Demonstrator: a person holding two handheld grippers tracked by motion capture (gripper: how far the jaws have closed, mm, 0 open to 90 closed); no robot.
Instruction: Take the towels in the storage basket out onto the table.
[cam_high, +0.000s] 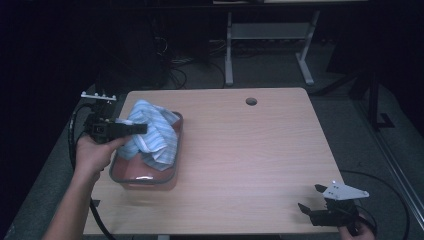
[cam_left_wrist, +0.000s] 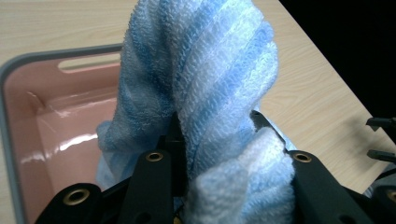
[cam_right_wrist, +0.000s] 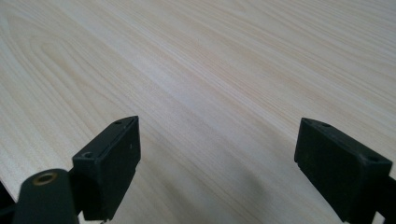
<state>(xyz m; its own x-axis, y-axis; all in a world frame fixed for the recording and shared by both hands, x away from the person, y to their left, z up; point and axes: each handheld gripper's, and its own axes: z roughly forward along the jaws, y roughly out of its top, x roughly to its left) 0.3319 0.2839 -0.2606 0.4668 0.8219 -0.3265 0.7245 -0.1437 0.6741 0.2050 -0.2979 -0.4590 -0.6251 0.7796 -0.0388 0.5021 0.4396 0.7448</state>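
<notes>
- The right gripper (cam_high: 311, 199) sits at the near right corner of the table (cam_high: 250, 150), held by a hand at the table's edge. Its 2 jaws stand wide apart with nothing between them, only bare wood under them in the right gripper view.
- The left hand (cam_high: 95, 152) comes in from the near left and holds the left gripper (cam_high: 142, 129) level over the basin.
- The left gripper's jaws are clamped on a bunched fold of the towel (cam_left_wrist: 210, 88), which is blue and white striped; the cloth rises between the jaws in the left gripper view.
- The towel hangs from that grip into the pink basin (cam_high: 145, 181) with a grey rim, and its lower part lies inside the basin.
- The basin stands on the table's left side, well apart from the right gripper.
- Farther off, a round hole (cam_high: 251, 101) is near the table's far edge.
</notes>
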